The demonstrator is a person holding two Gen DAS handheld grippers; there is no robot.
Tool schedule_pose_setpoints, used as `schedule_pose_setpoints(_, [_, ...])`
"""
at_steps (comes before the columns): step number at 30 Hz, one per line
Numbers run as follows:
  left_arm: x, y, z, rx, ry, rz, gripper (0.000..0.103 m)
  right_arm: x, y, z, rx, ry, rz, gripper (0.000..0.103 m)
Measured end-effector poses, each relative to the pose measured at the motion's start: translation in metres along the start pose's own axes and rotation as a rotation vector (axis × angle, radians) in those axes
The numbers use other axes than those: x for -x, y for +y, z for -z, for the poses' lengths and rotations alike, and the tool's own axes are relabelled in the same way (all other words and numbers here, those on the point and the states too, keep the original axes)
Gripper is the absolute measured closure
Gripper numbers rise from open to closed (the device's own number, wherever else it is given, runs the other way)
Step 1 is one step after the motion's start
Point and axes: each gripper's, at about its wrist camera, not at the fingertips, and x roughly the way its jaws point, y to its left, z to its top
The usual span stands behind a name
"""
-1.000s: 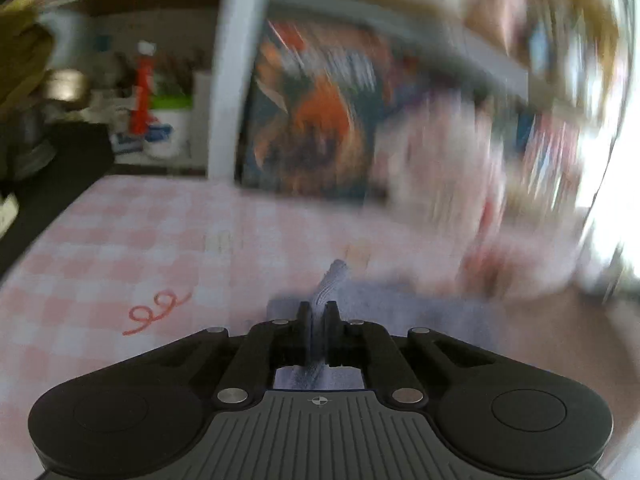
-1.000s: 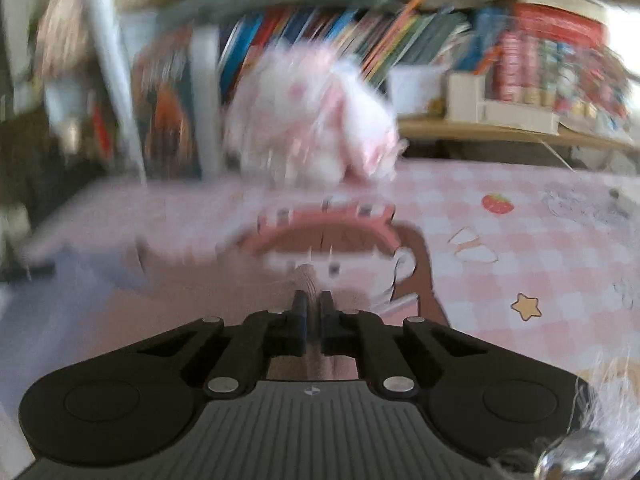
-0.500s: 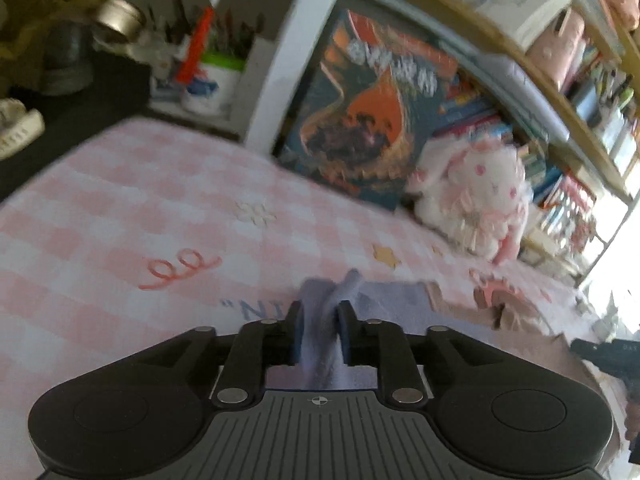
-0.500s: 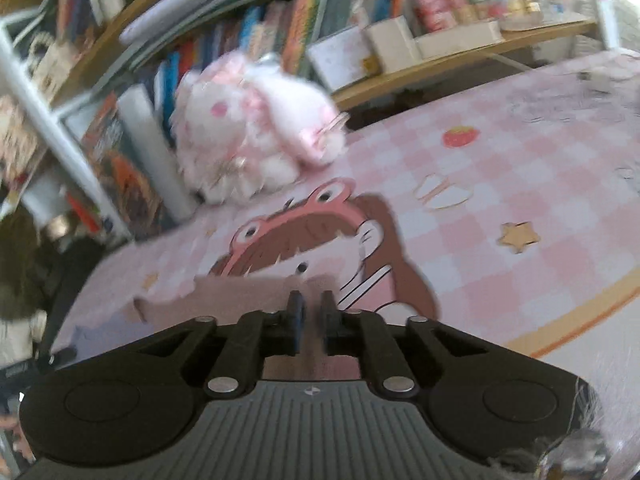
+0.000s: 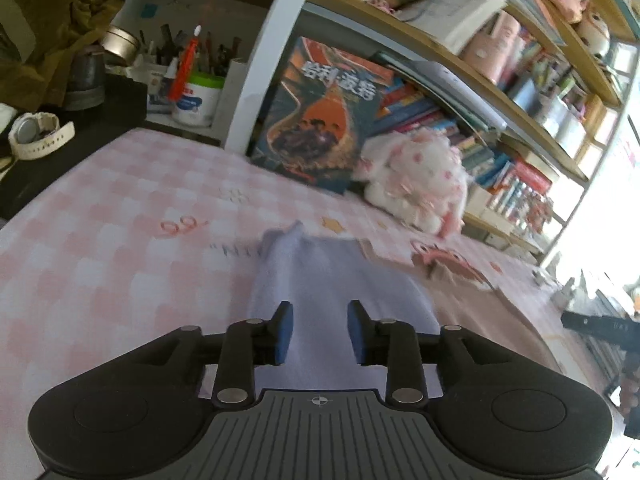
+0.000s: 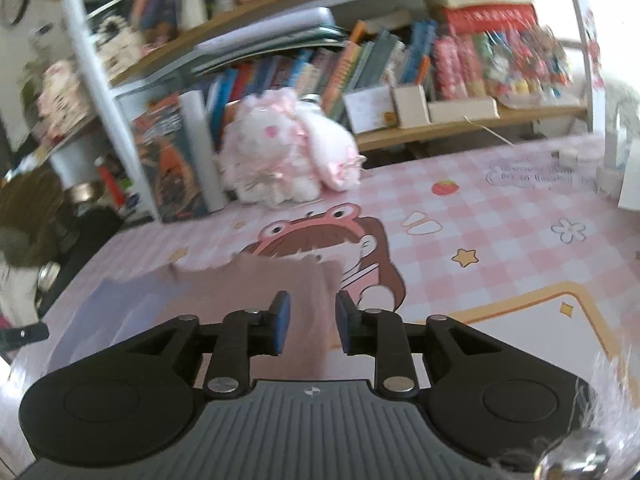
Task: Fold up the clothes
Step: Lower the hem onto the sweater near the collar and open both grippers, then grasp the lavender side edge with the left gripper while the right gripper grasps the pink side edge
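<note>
The lavender-and-mauve garment (image 5: 340, 280) lies flat on the pink checked counter (image 5: 120, 216); the left tool (image 5: 319, 330) is spreading above its lavender end, pads clear of cloth; the right tool (image 6: 309, 322) is spreading above the mauve end (image 6: 280, 280), holding nothing.

The black two-finger left gripper (image 5: 320, 330) tilts downward, its blue-padded jaws parted and opening, pads pressing nothing. The matching black right gripper (image 6: 309, 322) tilts downward likewise, its blue-padded jaws also apart and opening.
</note>
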Motion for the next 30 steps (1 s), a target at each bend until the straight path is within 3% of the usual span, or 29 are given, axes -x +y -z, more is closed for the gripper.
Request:
schedule_pose_setpoints(4, [0.019,-0.015,0.018,-0.036,0.004,-0.009,0.07,0.024,0.021,0.017,0.081,0.001,-0.006,0.071])
schedule_pose_setpoints(7, [0.028,-0.025,0.029,-0.048,0.008,-0.015,0.049,0.036,0.034,0.03,0.125,0.015,-0.012,0.066])
schedule_pose_setpoints(12, [0.038,-0.034,0.044,-0.005,0.006,0.006,0.045,0.044,0.05,0.053,0.167,0.046,-0.015,0.063])
schedule_pose_setpoints(13, [0.04,-0.034,0.046,0.012,0.001,0.009,0.041,0.043,0.052,0.058,0.166,0.054,-0.02,0.062])
schedule_pose_setpoints(18, [0.035,-0.018,0.054,0.203,0.02,0.052,0.038,0.04,0.063,0.075,0.188,0.092,-0.032,0.049])
schedule_pose_setpoints(23, [0.023,0.006,0.06,0.448,0.036,0.071,0.038,0.032,0.06,0.073,0.164,0.107,-0.027,0.048])
schedule_pose_setpoints(30, [0.005,0.02,0.06,0.639,0.023,0.026,0.039,0.013,0.045,0.047,0.128,0.095,0.03,0.049])
